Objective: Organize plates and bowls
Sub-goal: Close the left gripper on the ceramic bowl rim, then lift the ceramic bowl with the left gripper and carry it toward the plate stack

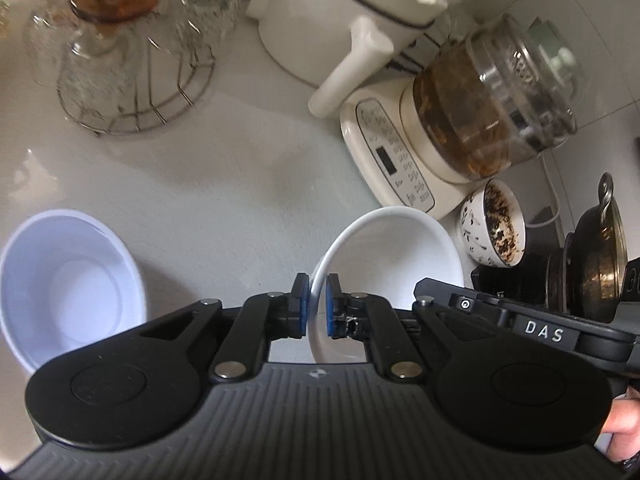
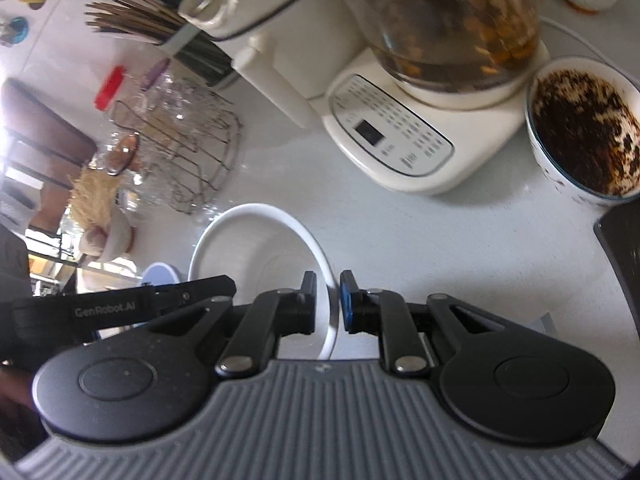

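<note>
Home kitchen, white counter (image 1: 208, 176), electric kettle (image 1: 344, 20), glass brewer (image 2: 448, 24), chopsticks (image 2: 132, 8)

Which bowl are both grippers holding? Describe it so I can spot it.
Find the cream kettle base with its glass pot on the counter. In front of it is a plain white bowl, pinched at its rim by both grippers; the neighbouring patterned bowl holds dark flecks.

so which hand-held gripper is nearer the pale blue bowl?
Left. The left hand-held gripper, clamped on the white bowl, is beside the blue bowl; the right grips the far rim.
</note>
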The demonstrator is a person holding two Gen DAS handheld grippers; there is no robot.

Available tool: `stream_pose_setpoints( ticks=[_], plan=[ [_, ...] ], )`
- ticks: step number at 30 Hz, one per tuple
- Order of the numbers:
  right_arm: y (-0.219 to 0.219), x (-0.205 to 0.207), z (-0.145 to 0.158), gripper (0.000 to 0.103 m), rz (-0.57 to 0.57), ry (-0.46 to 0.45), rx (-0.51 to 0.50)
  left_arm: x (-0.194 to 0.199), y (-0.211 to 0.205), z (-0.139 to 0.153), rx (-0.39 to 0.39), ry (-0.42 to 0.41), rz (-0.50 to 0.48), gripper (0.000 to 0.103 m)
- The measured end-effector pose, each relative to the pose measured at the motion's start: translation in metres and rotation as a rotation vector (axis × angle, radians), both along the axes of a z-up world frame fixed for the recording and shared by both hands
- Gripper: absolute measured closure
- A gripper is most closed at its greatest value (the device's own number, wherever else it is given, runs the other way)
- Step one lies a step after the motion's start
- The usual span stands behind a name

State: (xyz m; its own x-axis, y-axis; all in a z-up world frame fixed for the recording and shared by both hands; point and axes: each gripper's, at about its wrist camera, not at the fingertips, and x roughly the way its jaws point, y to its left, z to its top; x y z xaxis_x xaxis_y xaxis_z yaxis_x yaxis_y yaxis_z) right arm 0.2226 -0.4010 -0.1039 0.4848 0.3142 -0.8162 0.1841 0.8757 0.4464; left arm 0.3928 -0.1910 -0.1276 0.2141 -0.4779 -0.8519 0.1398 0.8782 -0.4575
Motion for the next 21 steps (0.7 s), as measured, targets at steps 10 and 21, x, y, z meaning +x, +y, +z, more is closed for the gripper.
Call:
stream_pose_setpoints(
  ticks=[10, 21],
  plan=[
    [0.030, 0.011, 0.036, 0.087, 0.088, -0.068, -0.036, -0.012, 0.035, 0.033, -0.034, -0.056, 0.091, 0.094],
    [0.077, 0.020, 0.046, 0.087, 0.162, -0.106, -0.041, -0.020, 0.088, 0.053, -0.043, -0.108, 0.174, 0.094]
  ],
)
